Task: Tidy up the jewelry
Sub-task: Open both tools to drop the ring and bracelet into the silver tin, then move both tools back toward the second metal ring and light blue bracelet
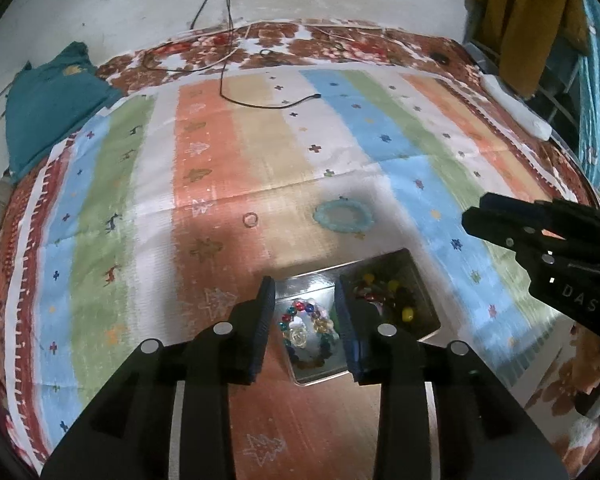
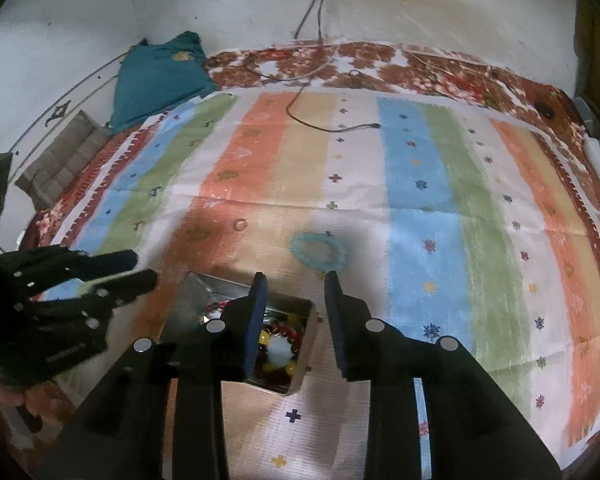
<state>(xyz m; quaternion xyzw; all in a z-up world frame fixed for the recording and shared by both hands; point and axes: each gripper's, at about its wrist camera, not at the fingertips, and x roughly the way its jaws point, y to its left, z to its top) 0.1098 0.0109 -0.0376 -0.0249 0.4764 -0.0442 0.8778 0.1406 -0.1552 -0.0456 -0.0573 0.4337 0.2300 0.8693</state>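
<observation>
Both tongs hang over the metal tin (image 1: 416, 268) with their jaws apart and nothing between them. Left gripper (image 1: 305, 312) sits directly above the tin's near end, where a bracelet of coloured stones (image 1: 308, 332) lies; right gripper (image 2: 296, 308) straddles the tin's right wall, one finger over the heap of red and yellow beads (image 2: 276, 340) inside, the other over the striped cloth (image 2: 420, 184) beside it.

Two pieces lie outside the tin on the cloth: a pale blue bracelet (image 1: 343, 217), just beyond the tin's far edge, and a small ring (image 1: 251, 219), further to the left and well apart from the tin.

Judging by this layout, the gathering step is partly done, with the blue bracelet and the ring left to collect. The next move probably calls for the right gripper to reach forward past the tin, lower its open jaws across the bracelet's band, and close gently. The ring, thin and flat on soft cloth, looks the harder pick.
</observation>
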